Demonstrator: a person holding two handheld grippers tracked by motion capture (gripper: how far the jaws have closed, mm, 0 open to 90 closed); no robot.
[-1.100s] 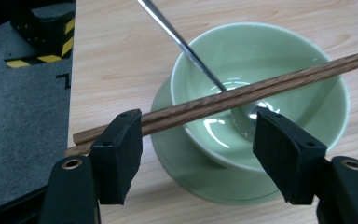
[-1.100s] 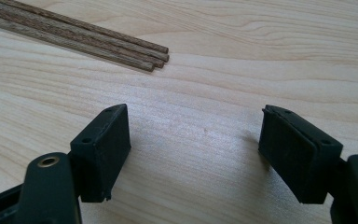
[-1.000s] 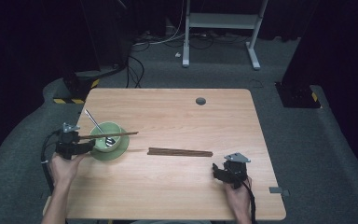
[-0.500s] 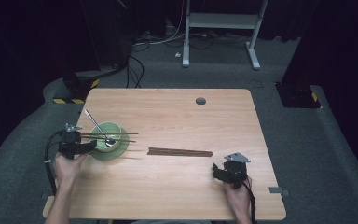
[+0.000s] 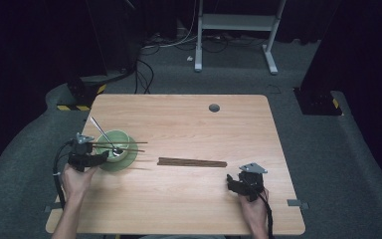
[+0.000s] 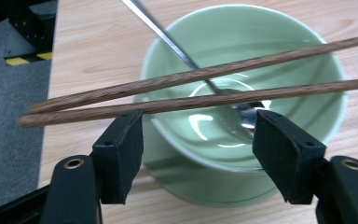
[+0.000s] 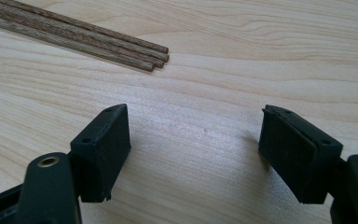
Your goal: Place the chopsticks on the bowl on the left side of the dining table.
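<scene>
The left gripper (image 5: 95,158) has drawn slightly back from the bowl (image 5: 117,149); its jaws gape empty below two chopsticks (image 6: 200,86) resting across the rim. A nudge could roll them off. The right gripper (image 7: 196,154) idles, wide, empty.

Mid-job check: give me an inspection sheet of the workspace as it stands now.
Surface: wooden table, round grommet near the far edge.
Job's things: green bowl at left; spoon leaning in it; two chopsticks across its rim; more chopsticks bundled mid-table.
Clutter: nothing seen.
Grippers: left gripper open beside the bowl; right gripper open, nothing between the jaws.
Cables: one trailing from each gripper; more on the floor behind.
Surroundings: dark room, grey carpet, white desk frame.
</scene>
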